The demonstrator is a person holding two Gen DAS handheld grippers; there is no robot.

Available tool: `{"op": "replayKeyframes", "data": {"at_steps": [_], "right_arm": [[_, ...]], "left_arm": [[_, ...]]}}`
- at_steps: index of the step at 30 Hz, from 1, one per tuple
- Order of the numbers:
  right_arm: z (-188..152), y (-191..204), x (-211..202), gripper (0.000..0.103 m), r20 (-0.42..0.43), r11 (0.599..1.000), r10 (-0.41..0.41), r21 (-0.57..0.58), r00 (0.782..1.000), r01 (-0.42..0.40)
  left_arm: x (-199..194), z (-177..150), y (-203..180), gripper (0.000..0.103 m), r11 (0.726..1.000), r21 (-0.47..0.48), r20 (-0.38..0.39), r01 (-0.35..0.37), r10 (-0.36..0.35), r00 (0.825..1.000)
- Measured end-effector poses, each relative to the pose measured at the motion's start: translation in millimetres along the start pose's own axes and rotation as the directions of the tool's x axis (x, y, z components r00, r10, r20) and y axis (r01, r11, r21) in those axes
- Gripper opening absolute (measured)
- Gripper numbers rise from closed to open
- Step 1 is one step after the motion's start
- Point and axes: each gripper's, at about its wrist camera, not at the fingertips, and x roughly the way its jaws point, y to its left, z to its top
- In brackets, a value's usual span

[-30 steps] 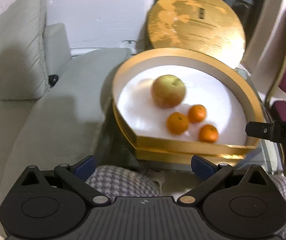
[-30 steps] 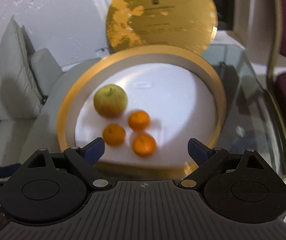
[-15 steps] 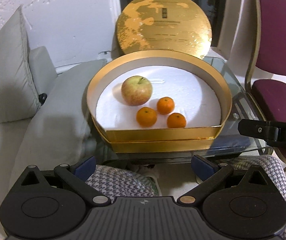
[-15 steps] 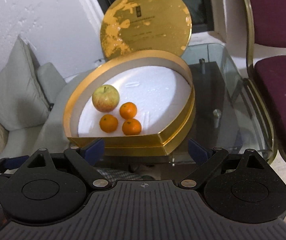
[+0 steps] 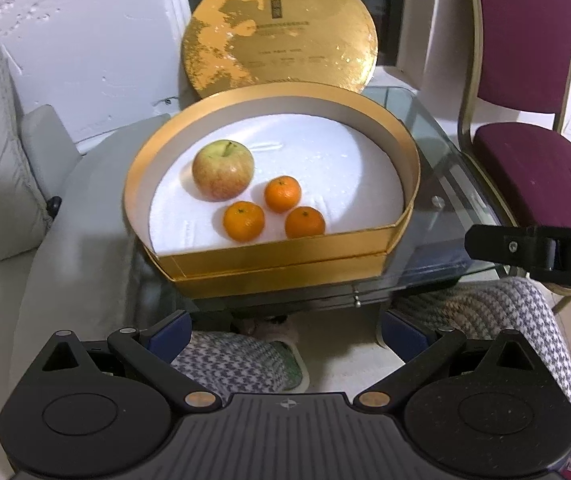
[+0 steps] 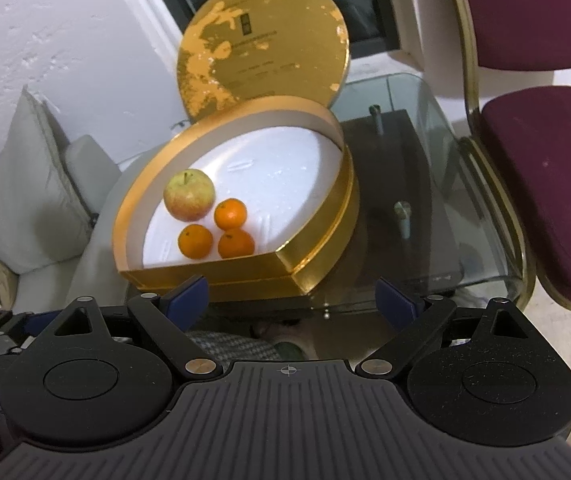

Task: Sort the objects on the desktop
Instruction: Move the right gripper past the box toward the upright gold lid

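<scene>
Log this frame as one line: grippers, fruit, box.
left gripper: open, empty | right gripper: open, empty | apple, three tangerines: in gold box | lid: upright behind

Gold box (image 6: pixel 317 268) on a glass table (image 6: pixel 425 216) — fruit inside.
An apple (image 6: pixel 189 195) and three mandarins (image 6: pixel 230 213) cluster together; the right gripper (image 6: pixel 291 300) hangs spread — nothing between its fingers.

The lower rim of the gold lid (image 5: pixel 279 28) is hidden behind the far wall of the gold box (image 5: pixel 273 264), and its printed lettering is too small to read in either view. The near orange (image 6: pixel 236 243) is partly covered by the box's front wall in the right wrist view, and the maroon chair (image 5: pixel 533 152) is cut off by the frame edge. The right tongs (image 5: pixel 541 254) enter the left wrist view only as a black bar cut off at the edge, their fingertips unseen there.
</scene>
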Motion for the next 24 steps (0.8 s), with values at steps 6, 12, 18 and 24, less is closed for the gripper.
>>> {"op": "replayKeyframes", "data": {"at_steps": [6, 12, 18, 24], "right_arm": [[1.6, -0.2, -3.4, 0.094, -0.005, 1.0, -0.01, -0.002, 1.0, 0.01], [10.5, 7.3, -14.9, 0.096, 0.012, 0.999, -0.024, -0.029, 1.0, 0.025], [24.5, 16.5, -23.7, 0.097, 0.03, 0.998, -0.039, -0.047, 0.999, 0.041], [37.3, 27.6, -31.8, 0.097, 0.047, 0.996, -0.053, -0.072, 0.998, 0.056]], "left_arm": [[-3.2, 0.8, -0.6, 0.102, 1.0, -0.013, 0.001, 0.005, -0.005, 1.0], [-10.2, 4.1, 0.4, 0.102, 0.999, -0.023, 0.014, 0.026, -0.026, 1.0], [-12.8, 4.6, 4.4, 0.102, 0.998, -0.032, 0.002, 0.048, -0.048, 0.999], [-13.1, 7.3, 10.5, 0.102, 0.998, -0.036, -0.008, 0.042, -0.043, 0.999]]}}
